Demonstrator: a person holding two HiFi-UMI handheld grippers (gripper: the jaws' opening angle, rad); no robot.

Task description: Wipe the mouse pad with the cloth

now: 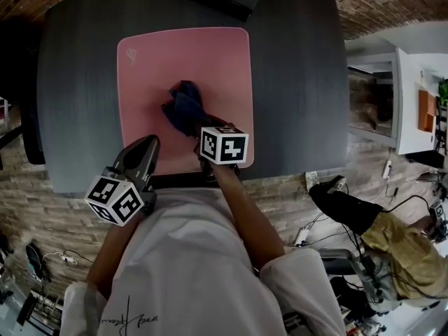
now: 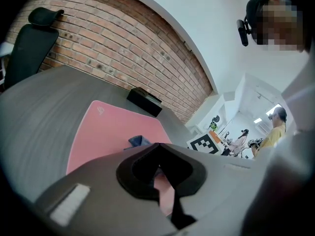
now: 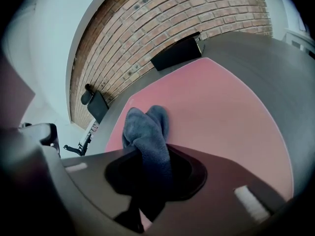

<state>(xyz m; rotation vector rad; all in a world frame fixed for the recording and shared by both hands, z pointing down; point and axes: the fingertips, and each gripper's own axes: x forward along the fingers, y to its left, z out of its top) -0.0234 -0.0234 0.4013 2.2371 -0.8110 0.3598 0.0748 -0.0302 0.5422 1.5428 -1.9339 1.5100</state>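
1. Head view: my right gripper [image 1: 201,127] reaches over the near half of the pink rectangular mouse pad [image 1: 210,54]. Its fingers are clenched on the crumpled dark blue cloth [image 1: 183,107], which lies bunched near the pad's middle, pressed down so a sweep can drag it across the surface. The pad lies flat and square on the dark grey wood-grain table [image 1: 77,82], with its near edge close to the table's near edge. My left gripper [image 1: 145,145] sits at the pad's near-left corner, apart from the cloth and out of the wiping path.

2. Left gripper view: the left gripper [image 2: 160,178] has its fingers closed together on nothing. Beyond them I see only pink mouse pad [image 2: 108,132] and a corner of the cloth [image 2: 139,141]. I judge this gripper is parked, perhaps ready to steady the pad.

3. Right gripper view: the right gripper [image 3: 147,181] pinches a fold of the cloth [image 3: 147,132] between its fingers. The loose end spills forward onto the mouse pad [image 3: 221,107], so that bulk does the rubbing. Most of the pad lies bare ahead, towards the flat black box [image 3: 177,53] at the table's far edge.
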